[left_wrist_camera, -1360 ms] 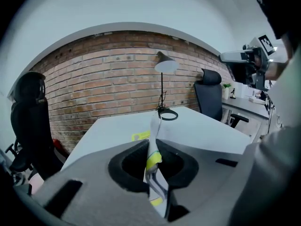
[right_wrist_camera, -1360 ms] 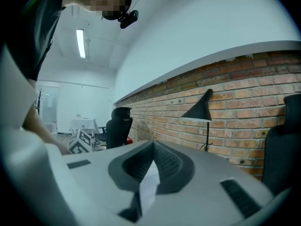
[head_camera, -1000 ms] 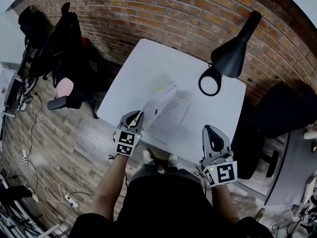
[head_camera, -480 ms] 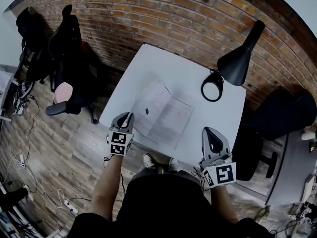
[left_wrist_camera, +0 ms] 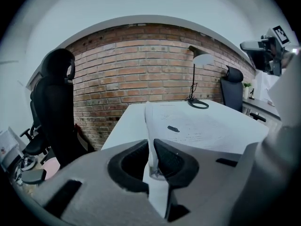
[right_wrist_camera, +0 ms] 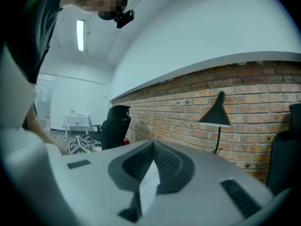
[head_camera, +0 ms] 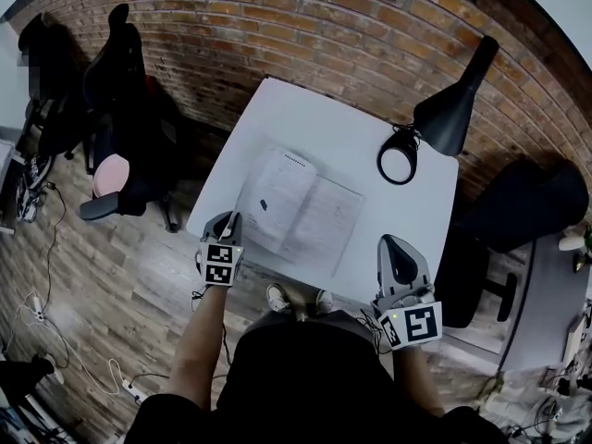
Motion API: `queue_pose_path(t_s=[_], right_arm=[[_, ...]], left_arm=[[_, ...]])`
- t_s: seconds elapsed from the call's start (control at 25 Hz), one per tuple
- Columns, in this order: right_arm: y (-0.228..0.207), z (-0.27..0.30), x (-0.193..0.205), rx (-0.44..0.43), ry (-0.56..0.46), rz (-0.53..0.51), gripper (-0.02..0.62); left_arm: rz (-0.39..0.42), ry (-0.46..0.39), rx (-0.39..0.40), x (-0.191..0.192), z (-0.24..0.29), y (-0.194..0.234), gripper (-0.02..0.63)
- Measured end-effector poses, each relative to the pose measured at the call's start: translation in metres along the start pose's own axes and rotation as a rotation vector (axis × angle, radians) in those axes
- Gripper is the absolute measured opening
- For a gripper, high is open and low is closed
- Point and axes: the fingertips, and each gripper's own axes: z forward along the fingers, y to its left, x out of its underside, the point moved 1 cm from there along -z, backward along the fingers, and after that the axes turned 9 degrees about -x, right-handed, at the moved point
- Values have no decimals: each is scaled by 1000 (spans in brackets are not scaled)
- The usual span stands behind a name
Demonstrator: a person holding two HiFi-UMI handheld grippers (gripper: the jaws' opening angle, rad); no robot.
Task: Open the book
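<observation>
The book [head_camera: 301, 213] lies open on the white table [head_camera: 277, 118], both printed pages facing up, with a small dark mark on the left page. My left gripper [head_camera: 225, 232] is at the book's near left corner, shut on the thin edge of the left leaf. In the left gripper view that leaf [left_wrist_camera: 151, 126] stands edge-on between the left gripper's [left_wrist_camera: 153, 145] jaws, and the open pages [left_wrist_camera: 207, 126] spread beyond. My right gripper [head_camera: 398, 265] hovers at the table's near right edge, apart from the book. In its own view the right gripper [right_wrist_camera: 152, 163] is shut, with nothing held.
A black desk lamp [head_camera: 449, 100] with a ring base [head_camera: 396, 163] stands at the table's far right. A brick wall [head_camera: 305, 26] runs behind. Black office chairs stand to the left [head_camera: 120, 91] and right [head_camera: 527, 211]. Wooden floor lies around the table.
The left leaf, standing upright a second ago, has swung down to the left and the book now lies open. My left gripper moved left and down with it. The right gripper barely shifted.
</observation>
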Motion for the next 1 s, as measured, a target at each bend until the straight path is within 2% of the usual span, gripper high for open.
queue_pose_path(t_s=[0.28,0.6,0.72,0.8,1.0], right_arm=[[1,-8,6,46,14,9,11],[0,-18,10,61,22,23,11],[-2,-20,10,59,19,24,11],[-4,-22,10,57,15,26,11],[-6,-23,11,39,4,33,11]], left_arm=[[38,90,4,41,19,3,51],[95,180,3,65,32,1,79],[85,209,-34,72,33,11,146],[60,203,-72,71,30,22,276],[40,202,-101,70,18,30,281]])
